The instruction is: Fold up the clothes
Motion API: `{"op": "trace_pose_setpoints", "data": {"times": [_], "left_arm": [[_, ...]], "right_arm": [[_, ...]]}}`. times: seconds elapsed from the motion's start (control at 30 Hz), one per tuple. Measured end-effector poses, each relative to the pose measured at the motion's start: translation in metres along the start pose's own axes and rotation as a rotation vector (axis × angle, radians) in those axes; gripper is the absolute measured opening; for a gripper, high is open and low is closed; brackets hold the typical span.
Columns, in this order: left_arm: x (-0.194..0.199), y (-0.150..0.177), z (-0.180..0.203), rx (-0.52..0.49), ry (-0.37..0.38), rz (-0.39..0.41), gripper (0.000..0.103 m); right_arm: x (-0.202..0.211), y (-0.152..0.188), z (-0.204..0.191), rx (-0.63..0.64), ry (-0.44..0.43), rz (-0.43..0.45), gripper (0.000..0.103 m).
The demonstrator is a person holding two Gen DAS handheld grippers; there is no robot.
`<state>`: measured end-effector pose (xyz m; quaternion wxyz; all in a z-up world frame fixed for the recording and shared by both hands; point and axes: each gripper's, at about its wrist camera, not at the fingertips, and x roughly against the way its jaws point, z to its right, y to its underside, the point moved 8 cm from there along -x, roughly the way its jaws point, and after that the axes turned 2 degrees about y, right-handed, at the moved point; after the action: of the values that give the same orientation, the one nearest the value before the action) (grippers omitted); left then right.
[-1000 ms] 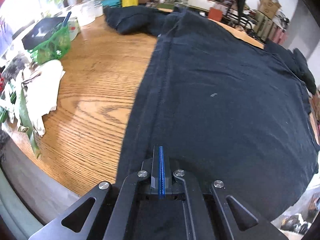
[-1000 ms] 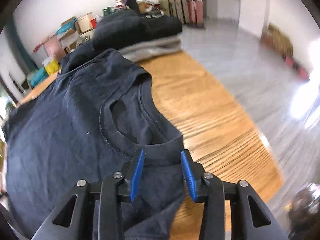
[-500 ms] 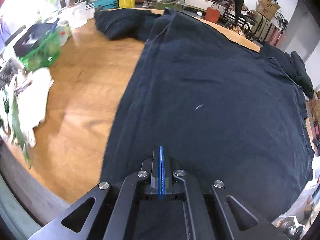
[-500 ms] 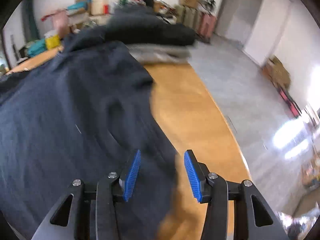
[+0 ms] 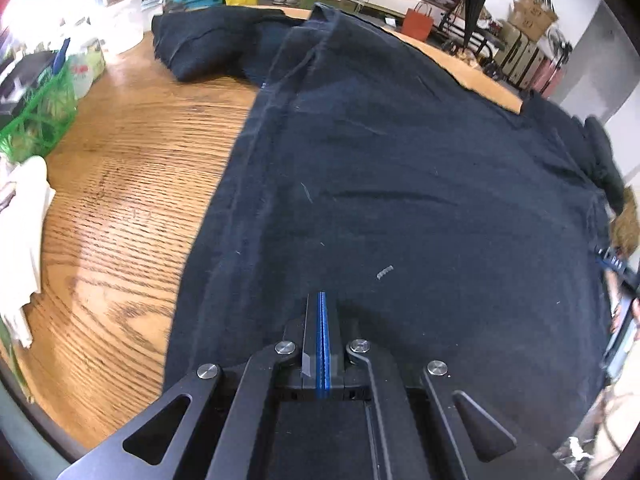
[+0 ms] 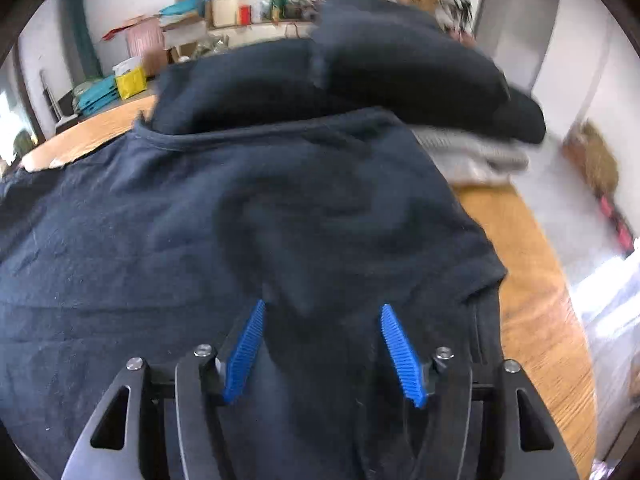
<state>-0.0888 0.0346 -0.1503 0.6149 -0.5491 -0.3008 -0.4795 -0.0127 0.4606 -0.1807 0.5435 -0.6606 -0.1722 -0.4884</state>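
Left wrist view: one dark navy T-shirt [image 5: 400,184] lies spread flat over one oak-grain table [image 5: 120,184], its long edge running from near the camera toward the far side. Left gripper [image 5: 321,312] has its two blue pads pressed flat together with no gap; whether cloth sits between them I cannot tell, though the fingers rest right at the near edge of the shirt. One bunched dark garment [image 5: 204,48] lies at the far left end of the table, touching the shirt. On the left rim: one green mesh basket [image 5: 38,120] and one white cloth [image 5: 24,220] nearer the camera. At the far right edge a sliver of the other gripper shows, blurred.

Right wrist view: right gripper [image 6: 322,354] is spread wide, two blue ribbed pads [image 6: 244,356] well apart, with a raised fold of the same shirt [image 6: 160,240] lying between them, not pinched. Beyond it, one stack of folded clothes [image 6: 420,80]: dark pieces on top, one grey piece at the bottom. Bare table [image 6: 532,300] to the right.
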Motion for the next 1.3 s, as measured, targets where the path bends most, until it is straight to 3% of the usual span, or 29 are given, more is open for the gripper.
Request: {"op": "trace_pose_setpoints", "data": {"times": [0.23, 0.43, 0.6, 0.67, 0.83, 0.9, 1.0, 1.03, 1.1, 1.3], "left_arm": [[0.002, -0.041, -0.024, 0.116, 0.054, 0.063, 0.003], [-0.009, -0.029, -0.009, 0.152, 0.16, 0.037, 0.003], [0.0, -0.018, -0.005, 0.143, 0.152, 0.045, 0.004], [0.002, -0.017, -0.011, 0.17, 0.145, 0.042, 0.008], [0.004, -0.014, -0.024, 0.262, 0.178, 0.018, 0.045], [0.006, -0.012, -0.029, 0.292, 0.195, 0.021, 0.047], [0.007, -0.026, -0.036, 0.306, 0.166, 0.058, 0.044], [0.006, -0.035, -0.04, 0.317, 0.156, 0.069, 0.03], [0.004, -0.053, -0.048, 0.338, 0.136, 0.091, 0.012], [-0.019, -0.115, -0.066, 0.365, 0.059, 0.066, 0.012]], "right_arm": [[0.025, -0.004, 0.016, -0.038, -0.015, 0.036, 0.06], [0.029, 0.012, -0.016, 0.049, -0.042, 0.019, 0.06], [0.045, 0.03, -0.052, 0.143, -0.097, 0.022, 0.065], [0.055, 0.039, -0.066, 0.198, -0.1, 0.031, 0.066], [0.073, 0.059, -0.078, 0.279, -0.099, 0.046, 0.07], [0.073, 0.065, -0.083, 0.292, -0.11, 0.042, 0.071], [0.07, 0.074, -0.087, 0.289, -0.133, 0.028, 0.072], [0.068, 0.076, -0.087, 0.279, -0.142, 0.02, 0.072], [0.068, 0.08, -0.084, 0.254, -0.153, 0.005, 0.072], [0.076, 0.083, -0.066, 0.2, -0.119, -0.01, 0.076]]}}
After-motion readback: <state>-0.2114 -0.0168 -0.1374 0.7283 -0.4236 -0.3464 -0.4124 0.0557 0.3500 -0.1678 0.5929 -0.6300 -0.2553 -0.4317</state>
